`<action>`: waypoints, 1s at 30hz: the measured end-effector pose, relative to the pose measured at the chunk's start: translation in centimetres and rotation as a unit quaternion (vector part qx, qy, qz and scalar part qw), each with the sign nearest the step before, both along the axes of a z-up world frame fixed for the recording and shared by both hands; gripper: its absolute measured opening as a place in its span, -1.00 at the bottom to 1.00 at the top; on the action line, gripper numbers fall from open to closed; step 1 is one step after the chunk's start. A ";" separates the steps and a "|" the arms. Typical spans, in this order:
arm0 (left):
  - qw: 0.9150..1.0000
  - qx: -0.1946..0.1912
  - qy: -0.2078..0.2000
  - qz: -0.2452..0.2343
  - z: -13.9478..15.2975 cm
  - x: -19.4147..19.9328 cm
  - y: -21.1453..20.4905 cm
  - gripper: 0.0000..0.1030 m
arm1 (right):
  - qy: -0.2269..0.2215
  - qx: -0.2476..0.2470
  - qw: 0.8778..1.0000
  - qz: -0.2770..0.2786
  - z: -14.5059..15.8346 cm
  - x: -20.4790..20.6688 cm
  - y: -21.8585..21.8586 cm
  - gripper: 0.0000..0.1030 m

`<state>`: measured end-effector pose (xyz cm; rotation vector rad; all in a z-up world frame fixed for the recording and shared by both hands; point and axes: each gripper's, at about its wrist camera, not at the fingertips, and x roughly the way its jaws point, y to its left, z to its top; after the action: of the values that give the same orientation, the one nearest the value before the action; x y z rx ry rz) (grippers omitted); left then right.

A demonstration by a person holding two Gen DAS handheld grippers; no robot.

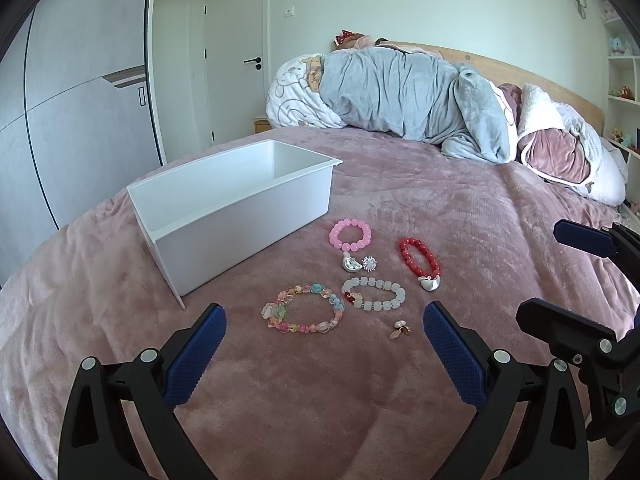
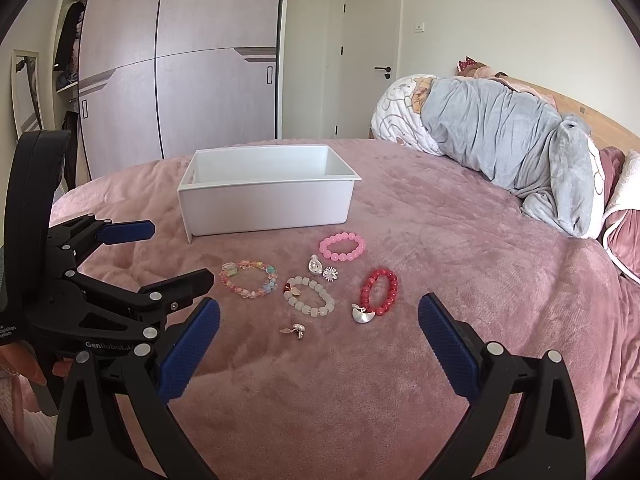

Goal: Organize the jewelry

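Here, both the left gripper [image 1: 324, 320] and right gripper [image 2: 319, 312] hover wide open and empty-fingered near the bracelets [image 1: 303, 311] before the white bin [image 1: 240, 216] on the bed [image 1: 460, 216].

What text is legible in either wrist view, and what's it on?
"GenRobot.AI": white print on the black body of the left tool, right wrist view; the last letters run under a screw.
Small white lettering at the far left edge of that same body: cut off, unreadable.
White rectangular plastic bin, beaded bracelets, pink plush blanket: no text visible.
Left wrist view: none.
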<state>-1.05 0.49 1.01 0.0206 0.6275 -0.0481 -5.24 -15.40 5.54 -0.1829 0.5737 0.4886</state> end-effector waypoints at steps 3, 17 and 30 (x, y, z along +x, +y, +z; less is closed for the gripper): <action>1.000 0.000 0.001 0.000 -0.1 -0.1 0.0 0.94 | 0.000 0.000 1.000 0.000 0.0 0.0 0.0 0.90; 1.000 -0.001 0.001 0.001 -0.1 -0.1 0.0 0.94 | 0.001 -0.001 1.000 0.000 0.0 0.1 0.0 0.90; 1.000 -0.005 0.010 0.006 -0.6 0.2 0.4 0.94 | 0.002 -0.005 1.000 0.002 -0.2 -0.1 0.4 0.90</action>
<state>-0.85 0.92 0.41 0.0062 0.6467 -0.0395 -5.29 -15.05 5.32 -0.1936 0.5809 0.4908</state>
